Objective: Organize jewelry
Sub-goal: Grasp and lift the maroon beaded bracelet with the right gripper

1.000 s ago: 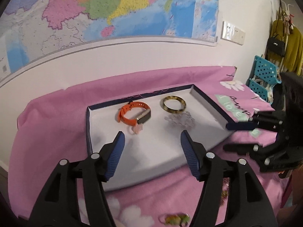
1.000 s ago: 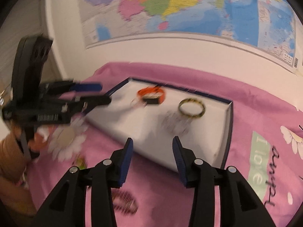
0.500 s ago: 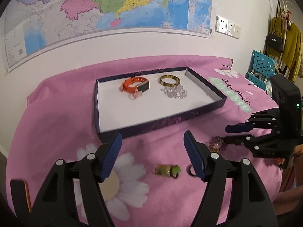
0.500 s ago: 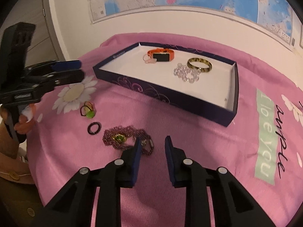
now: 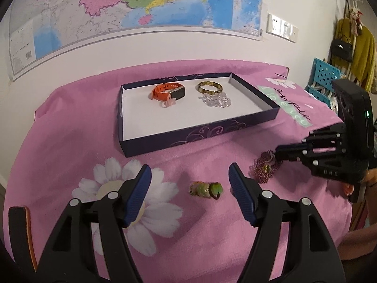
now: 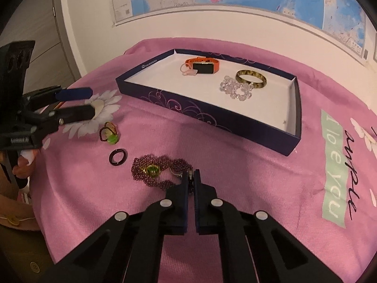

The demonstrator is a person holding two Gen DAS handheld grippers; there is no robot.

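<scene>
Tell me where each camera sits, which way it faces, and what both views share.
Left wrist: on the open left gripper, above the pink cloth, facing the navy cardboard tray and wall map; right gripper at right.
Right wrist: on the right gripper, shut on the purple beaded bracelet; left gripper at left.
Shared: tray, orange watch, bracelet.

A purple beaded bracelet [image 6: 156, 173] with a green stone lies loosely bunched on the pink cloth [image 6: 259, 176].
</scene>
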